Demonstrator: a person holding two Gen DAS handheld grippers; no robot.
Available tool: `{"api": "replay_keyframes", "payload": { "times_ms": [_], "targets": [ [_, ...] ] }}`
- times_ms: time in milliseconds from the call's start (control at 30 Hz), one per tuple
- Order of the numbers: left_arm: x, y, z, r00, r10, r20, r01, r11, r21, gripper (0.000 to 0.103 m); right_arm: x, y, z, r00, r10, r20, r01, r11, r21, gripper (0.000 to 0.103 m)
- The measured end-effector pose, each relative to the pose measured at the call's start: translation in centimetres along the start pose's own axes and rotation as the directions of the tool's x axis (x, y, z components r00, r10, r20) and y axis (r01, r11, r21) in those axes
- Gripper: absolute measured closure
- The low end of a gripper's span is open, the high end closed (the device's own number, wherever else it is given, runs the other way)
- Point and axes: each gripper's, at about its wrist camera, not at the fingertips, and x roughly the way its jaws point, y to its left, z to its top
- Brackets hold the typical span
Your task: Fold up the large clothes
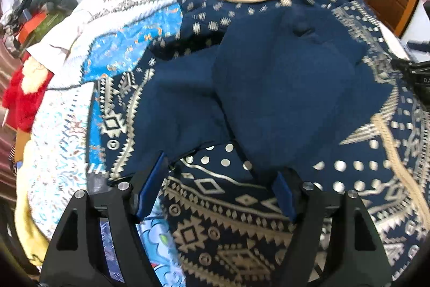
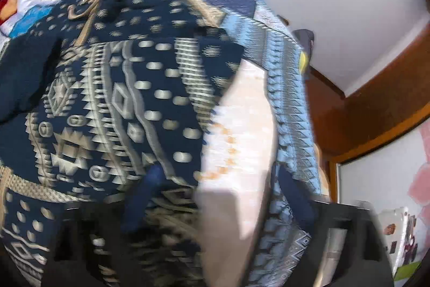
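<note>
Garment [image 1: 268, 88] | navy patterned, lying flat | neckline at far end

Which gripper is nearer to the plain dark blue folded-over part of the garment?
Left. The left gripper hangs open just below the plain dark blue panel. The right gripper, also open, is over the garment's patterned edge, with that panel far off.

The right wrist view is smeared throughout, the right gripper [image 2: 217, 195] fingers blurred and the patterned garment [image 2: 113, 104] beyond them cut off.
</note>
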Motion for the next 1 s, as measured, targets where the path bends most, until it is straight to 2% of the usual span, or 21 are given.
{"api": "replay_keyframes", "payload": {
  "times_ms": [67,100,167,267,467,567,600,633,667,700,767,833,1000],
  "targets": [
    [-1.3,-0.3,0.7,1.0,0.002,0.012,-0.003,1.0,0.017,0.028,0.1,-2.1,-0.8,0.991,0.132,-0.023,-0.129,0.987,0.097,0.011],
    [-2.0,-0.4,1.1,1.0,0.003,0.021,-0.003,1.0,0.024,0.027,-0.1,-3.0,-1.2,0.985,0.171,-0.018,-0.167,0.977,0.136,0.011],
    [-3.0,-1.2,2.0,0.999,0.002,0.042,-0.003,0.999,0.034,0.021,-1.2,-4.2,-1.6,0.982,0.186,0.015,-0.186,0.969,0.164,0.011],
    [-3.5,-3.4,4.3,0.997,-0.002,0.073,-0.003,0.998,0.065,0.019,-3.3,-5.2,-1.7,0.977,0.201,0.075,-0.211,0.961,0.178,0.011],
    [-0.4,-9.0,7.4,0.999,-0.042,0.027,0.037,0.984,0.173,0.019,-6.5,-5.1,-1.3,0.947,0.291,0.135,-0.312,0.932,0.185,0.011],
    [2.3,-11.3,8.3,1.0,0.022,0.003,-0.022,0.98,0.197,0.019,-7.1,-4.7,-1.7,0.943,0.303,0.136,-0.324,0.93,0.172,0.011],
    [2.8,-11.7,8.8,0.999,0.04,0.016,-0.042,0.982,0.184,0.019,-7.3,-4.6,-1.9,0.943,0.303,0.136,-0.323,0.932,0.166,0.011],
    [2.9,-11.6,9.2,0.999,0.044,0.033,-0.049,0.985,0.167,0.022,-7.5,-4.5,-2.2,0.943,0.304,0.137,-0.324,0.933,0.157,0.011],
    [2.9,-11.6,9.5,0.999,0.039,0.037,-0.044,0.987,0.156,0.033,-7.5,-4.5,-2.3,0.942,0.306,0.138,-0.325,0.934,0.149,0.011],
    [2.8,-11.4,9.9,0.999,0.025,0.036,-0.03,0.991,0.131,0.04,-7.5,-4.5,-2.5,0.942,0.306,0.137,-0.324,0.935,0.144,0.011],
    [2.6,-10.9,10.5,0.999,-0.001,0.037,-0.002,0.995,0.096,0.068,-7.5,-4.5,-2.8,0.942,0.306,0.135,-0.324,0.935,0.141,0.011],
    [1.8,-10.3,10.8,0.998,0.019,0.067,-0.025,0.996,0.086,0.082,-7.2,-4.6,-3.1,0.943,0.307,0.129,-0.324,0.934,0.147,0.011],
    [-2.1,-6.1,11.2,0.985,-0.01,0.174,0.012,1.0,-0.013,0.085,-5.9,-4.6,-2.5,0.938,0.33,0.108,-0.345,0.92,0.186,0.011]
  ]
}}
